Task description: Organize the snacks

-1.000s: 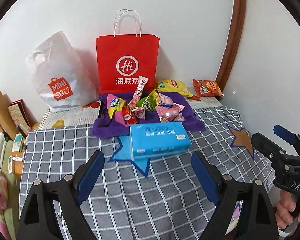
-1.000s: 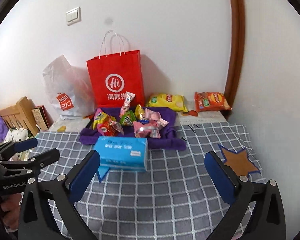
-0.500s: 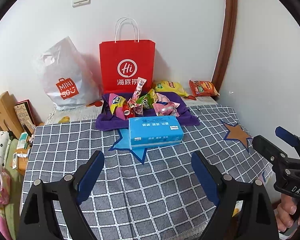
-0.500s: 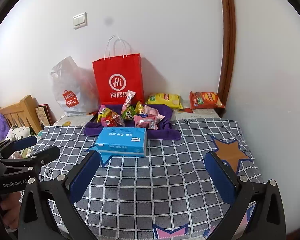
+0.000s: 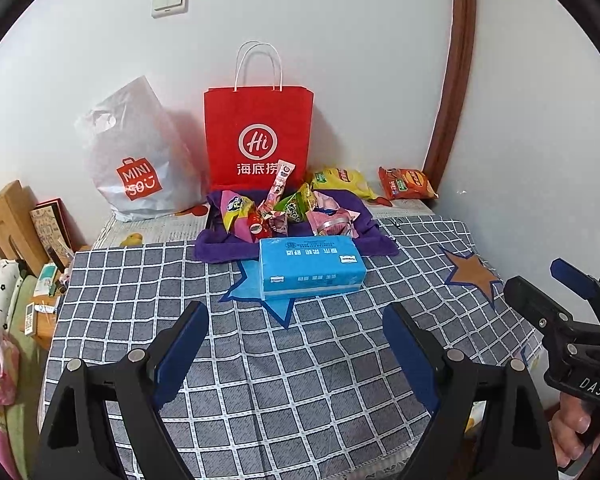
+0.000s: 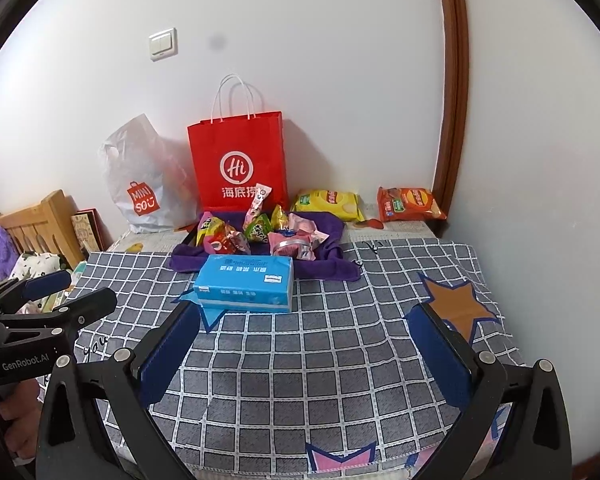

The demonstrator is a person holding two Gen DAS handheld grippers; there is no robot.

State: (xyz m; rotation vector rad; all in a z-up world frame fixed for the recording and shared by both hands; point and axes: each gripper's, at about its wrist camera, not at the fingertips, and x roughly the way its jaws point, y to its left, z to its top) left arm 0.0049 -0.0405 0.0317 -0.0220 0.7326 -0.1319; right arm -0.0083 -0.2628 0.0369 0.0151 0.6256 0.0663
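Several small snack packets (image 5: 284,212) lie heaped on a purple cloth (image 5: 376,242) at the back of the table, in front of a red paper bag (image 5: 258,136). A yellow chip bag (image 5: 340,180) and an orange chip bag (image 5: 406,182) lie to its right by the wall. A blue tissue pack (image 5: 312,268) sits just in front of the cloth. My left gripper (image 5: 296,324) hangs open over the near table, empty. My right gripper (image 6: 304,320) is open and empty too, well short of the tissue pack (image 6: 246,284) and the snacks (image 6: 260,232).
A grey checked cloth (image 5: 140,280) with star patches covers the table. A white plastic shopping bag (image 5: 136,160) leans on the wall at the back left. Wooden furniture and clutter (image 5: 4,224) stand left of the table. A wall and a brown door frame (image 5: 448,100) close the right side.
Both grippers have drawn back from the snacks, so the pile and tissue pack look smaller and more of the checked cloth shows. Both stay open and empty.
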